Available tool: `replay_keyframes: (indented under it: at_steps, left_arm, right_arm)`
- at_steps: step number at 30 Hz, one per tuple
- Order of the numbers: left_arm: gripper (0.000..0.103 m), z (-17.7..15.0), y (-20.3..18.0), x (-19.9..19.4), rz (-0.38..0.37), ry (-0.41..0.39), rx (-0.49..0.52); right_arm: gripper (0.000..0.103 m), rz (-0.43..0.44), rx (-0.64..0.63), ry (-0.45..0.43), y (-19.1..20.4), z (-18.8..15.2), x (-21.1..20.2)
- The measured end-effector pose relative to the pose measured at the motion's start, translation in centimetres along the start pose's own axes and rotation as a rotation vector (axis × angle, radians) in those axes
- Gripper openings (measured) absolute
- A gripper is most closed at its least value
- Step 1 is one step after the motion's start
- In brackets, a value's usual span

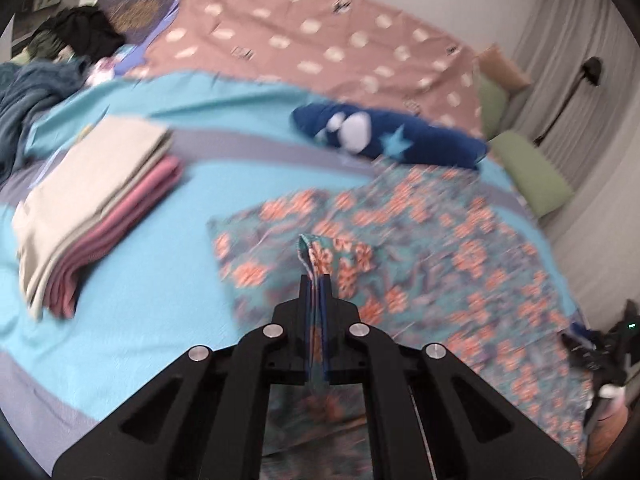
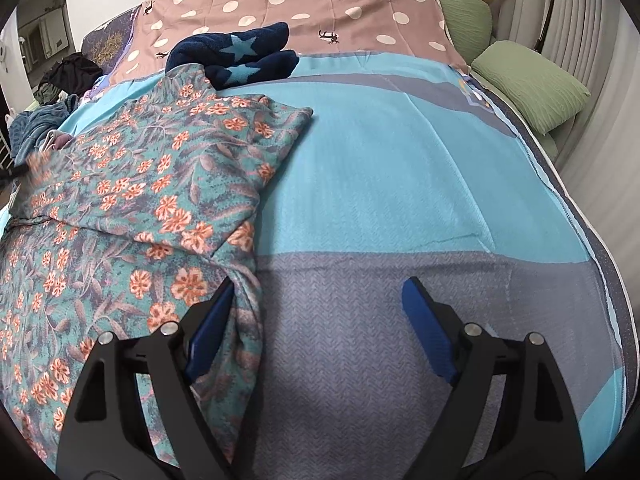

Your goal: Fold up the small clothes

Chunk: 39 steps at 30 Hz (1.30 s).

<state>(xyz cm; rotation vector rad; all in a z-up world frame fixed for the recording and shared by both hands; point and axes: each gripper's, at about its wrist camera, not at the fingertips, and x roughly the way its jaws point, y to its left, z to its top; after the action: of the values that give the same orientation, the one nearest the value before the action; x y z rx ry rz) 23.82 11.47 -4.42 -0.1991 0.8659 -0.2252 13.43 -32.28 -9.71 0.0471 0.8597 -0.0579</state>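
Floral fabric (image 1: 420, 240) is spread on the bed (image 1: 168, 264), at lower centre and right of the left wrist view. One raised fold is clamped by the left tool (image 1: 315, 280). The right tool (image 2: 320, 308) is held wide apart, its left pad (image 2: 212, 332) touching the fabric's edge.

The right gripper (image 2: 320, 320) stood with its jaws wide apart over the grey band of the bedspread (image 2: 400, 184). Its left pad (image 2: 212, 332) touched the bunched edge of the floral garment (image 2: 132, 184), which spread away to the gripper's left and ahead. Farther ahead, beyond the garment, lay a navy star-patterned cloth (image 2: 236, 54); green pillows (image 2: 528, 84) sat ahead to its right.
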Motion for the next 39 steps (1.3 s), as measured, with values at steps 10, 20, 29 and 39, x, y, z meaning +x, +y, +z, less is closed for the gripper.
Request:
replay_keyframes:
  at_steps: [10,20,29,39]
  left_arm:
    - [0.031,0.2,-0.4,1.0,0.000,0.035,0.017]
    - [0.029,-1.2,-4.2,-1.9,0.114,-0.042,0.163]
    - [0.029,-0.6,-18.4,1.3,-0.207,0.017,0.354]
    - [0.029,-4.4,-23.1,8.8,-0.272,0.154,0.363]
  right_arm:
    - [0.085,-0.004,-0.001,-0.001,0.1,0.0,0.1]
    - [0.085,0.077,0.031,-0.031,-0.6,0.3,-0.9]
    - [0.079,0.306,0.232,-0.062,-5.1,7.2,-0.3]
    - [0.068,0.498,0.323,0.046,-4.9,13.2,10.4]
